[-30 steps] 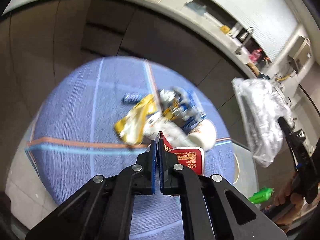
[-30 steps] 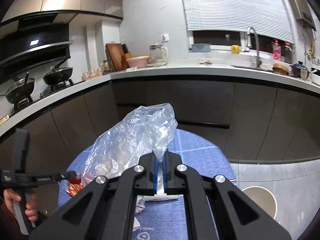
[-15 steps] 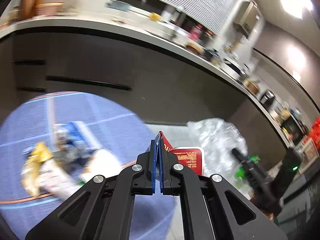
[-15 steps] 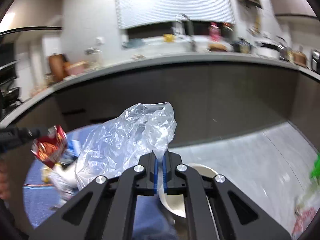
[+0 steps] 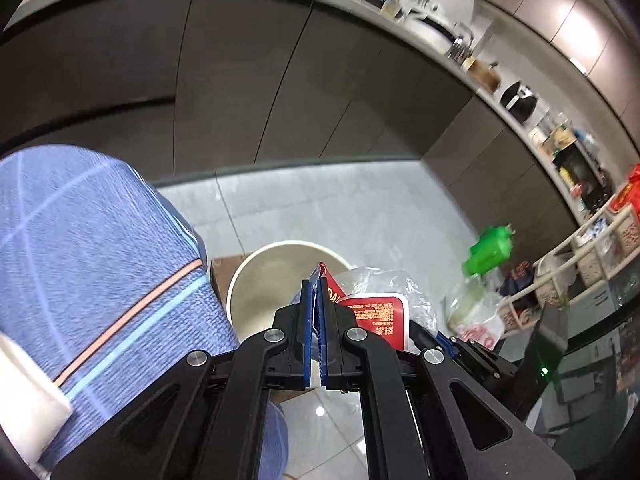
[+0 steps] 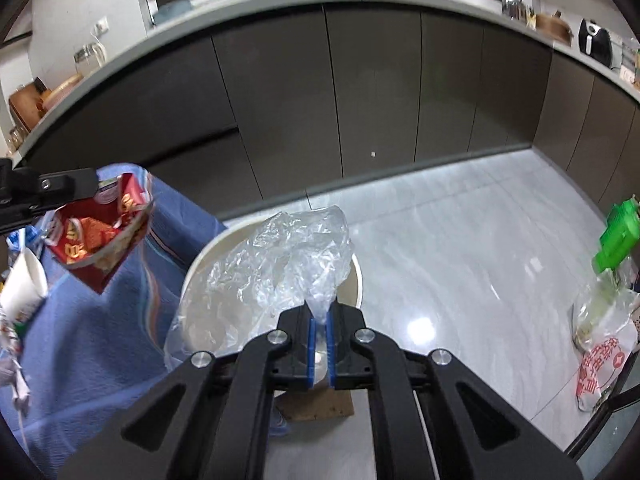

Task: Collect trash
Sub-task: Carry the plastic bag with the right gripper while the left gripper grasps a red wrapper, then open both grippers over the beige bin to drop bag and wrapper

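My left gripper [image 5: 316, 312] is shut on a red snack wrapper [image 5: 374, 314] and holds it in the air above the near rim of a round cream trash bin [image 5: 256, 276] on the floor. In the right wrist view the same wrapper [image 6: 98, 236] hangs from the left gripper [image 6: 94, 186] over the table's edge. My right gripper [image 6: 319, 330] is shut on a clear plastic bag [image 6: 276, 272], which hangs over the bin's opening [image 6: 358, 280]. The bag also shows in the left wrist view [image 5: 384, 280].
A table with a blue striped cloth [image 5: 88, 264] stands left of the bin, with a white paper cup [image 6: 24, 280] and crumpled wrappers [image 6: 10, 352] on it. A brown board [image 6: 320, 404] lies under the bin. A green-topped bottle [image 6: 618, 236] in a printed bag [image 6: 600, 364] sits on the grey floor at right. Dark cabinets stand behind.
Both grippers have swung right, away from the trash pile on the table and over the bin. The wrapper and the bag stay gripped.
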Tool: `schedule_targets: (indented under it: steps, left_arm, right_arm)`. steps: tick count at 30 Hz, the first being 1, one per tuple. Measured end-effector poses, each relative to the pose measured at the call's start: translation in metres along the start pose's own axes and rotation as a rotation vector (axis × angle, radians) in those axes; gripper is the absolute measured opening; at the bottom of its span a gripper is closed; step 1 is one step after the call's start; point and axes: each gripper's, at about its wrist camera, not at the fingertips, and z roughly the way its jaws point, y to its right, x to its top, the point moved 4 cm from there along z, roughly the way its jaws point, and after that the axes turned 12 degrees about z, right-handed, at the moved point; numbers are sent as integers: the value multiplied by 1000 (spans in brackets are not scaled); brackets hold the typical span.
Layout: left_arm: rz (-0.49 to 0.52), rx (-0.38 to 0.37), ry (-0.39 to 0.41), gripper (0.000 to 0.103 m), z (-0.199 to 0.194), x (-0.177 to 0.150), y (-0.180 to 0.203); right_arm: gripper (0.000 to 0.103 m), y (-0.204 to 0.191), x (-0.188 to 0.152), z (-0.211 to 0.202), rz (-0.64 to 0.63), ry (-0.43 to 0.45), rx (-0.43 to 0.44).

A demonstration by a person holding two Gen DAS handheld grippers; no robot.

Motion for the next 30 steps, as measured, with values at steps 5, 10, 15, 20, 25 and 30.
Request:
schedule_targets:
  steps: [5,10,15,20,25,30]
  left_arm:
    - [-10,30,-58,2,40,1,-13]
    - [11,57,-91,5,64,1,-13]
    - [22,96,-95,21,76,2,-8]
    - [1,116,-56,40,64,2,-17]
    - [11,162,-3,62,41,7,-16]
    - [31,236,80,90,0,7,-14]
  right_arm:
    - [8,-7,-4,30,-15,-43,3]
    - [21,-10,-3,44,-41,-63,5]
    - [50,-15,-1,45,-79,-41,-14]
    - [67,-14,2,38,-94,-3,-36]
    - [80,-12,9,25,-91,25,-35]
    - [100,-16,14,0,-107,69,-25]
